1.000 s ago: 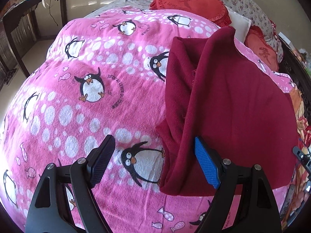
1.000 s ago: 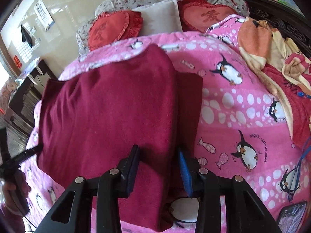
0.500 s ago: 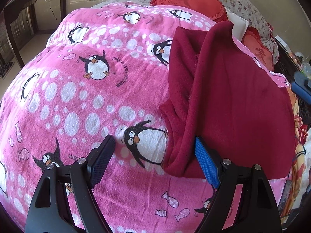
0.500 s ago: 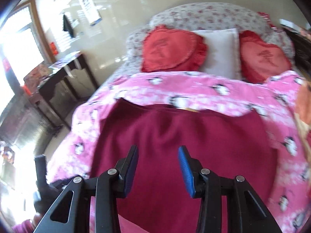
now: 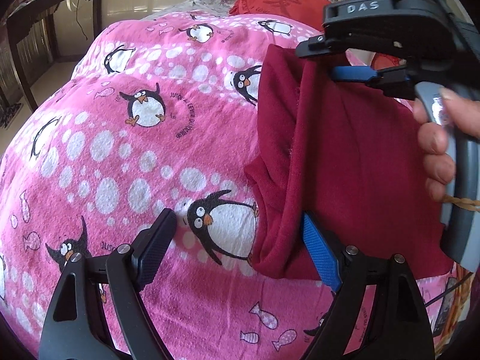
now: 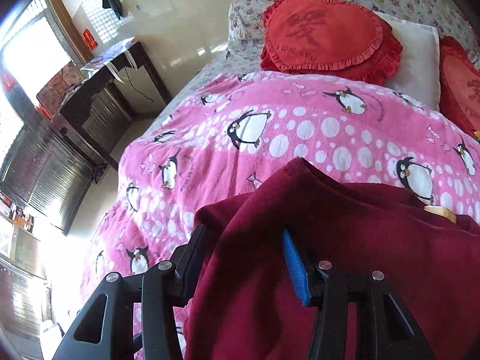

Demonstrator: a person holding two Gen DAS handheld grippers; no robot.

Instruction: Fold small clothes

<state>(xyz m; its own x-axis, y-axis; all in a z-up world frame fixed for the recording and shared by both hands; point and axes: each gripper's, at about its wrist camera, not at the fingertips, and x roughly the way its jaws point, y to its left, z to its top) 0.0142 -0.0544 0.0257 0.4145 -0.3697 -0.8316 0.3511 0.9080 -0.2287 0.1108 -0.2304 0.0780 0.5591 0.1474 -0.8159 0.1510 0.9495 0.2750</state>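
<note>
Lying folded on the pink penguin blanket [image 5: 126, 162] of a bed, the dark red garment [image 5: 354, 156] is seen from 12 to 4 o'clock in the left wrist view and across the lower right, from 3 to 6 o'clock, in the right wrist view. Its doubled edge is turned toward the left gripper [image 5: 240, 249], whose jaws are spread wide with nothing pressed between them: the black pad [image 5: 156, 249] is set over bare blanket at 7 o'clock, and the blue pad [image 5: 319, 252] lies just at the garment's near fold at 5 o'clock.

The right gripper [image 6: 244, 258] is seen at 2 o'clock in the left wrist view, above the garment's far edge, gripped by a person's hand [image 5: 441, 138]. Its jaws have just been opening and now stand partly apart. In its own view a raised ridge of the red cloth runs between the two pads; whether the pads press on it cannot be told with certainty, though a gap shows beside the blue one.

Two red heart-shaped cushions [image 6: 327, 33] and a white pillow [image 6: 417, 54] are laid at the head of the bed, from 12 to 3 o'clock. A dark bench [image 6: 120, 72] with papers on it is placed by the wall at 10 o'clock. No container can be made out.
</note>
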